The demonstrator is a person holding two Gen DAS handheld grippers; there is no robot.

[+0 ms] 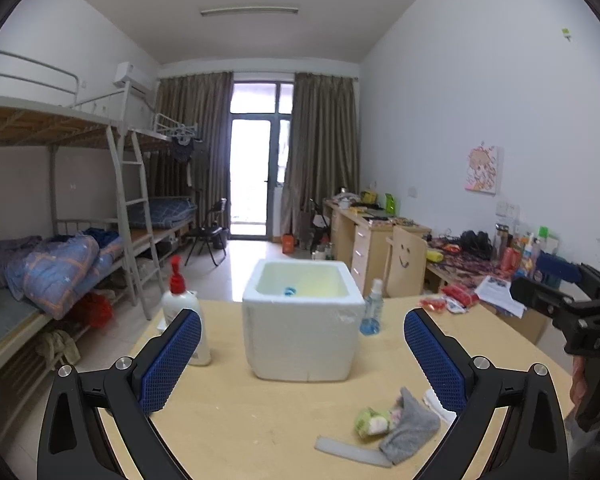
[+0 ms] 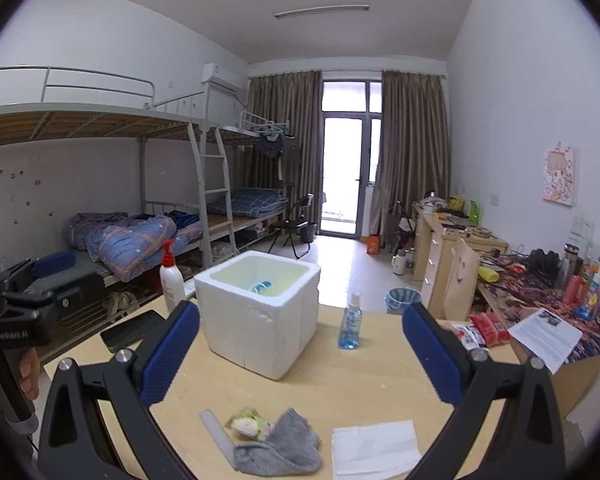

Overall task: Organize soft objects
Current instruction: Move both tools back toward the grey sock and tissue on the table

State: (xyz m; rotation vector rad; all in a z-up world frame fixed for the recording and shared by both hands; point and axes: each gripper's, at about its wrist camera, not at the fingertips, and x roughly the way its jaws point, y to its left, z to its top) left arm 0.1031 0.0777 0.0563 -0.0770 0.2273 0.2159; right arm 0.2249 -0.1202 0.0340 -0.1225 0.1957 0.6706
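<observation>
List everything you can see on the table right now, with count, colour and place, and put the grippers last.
foam box: 1, white, table centre, open top, a blue item inside
grey sock: 1, grey, near table edge, in front of the box
small soft toy: 1, green and white, touching the sock's left side
flat strip: 1, pale grey, left of the toy
tissue: 1, white, right of the sock
pump bottle: 1, white with red pump, left of the box
spray bottle: 1, clear with blue liquid, right of the box
dark flat case: 1, black, table's left edge
red packets: a few, red and white, table's right edge
left gripper: open, blue pads, holding nothing
right gripper: open, blue pads, holding nothing
</observation>
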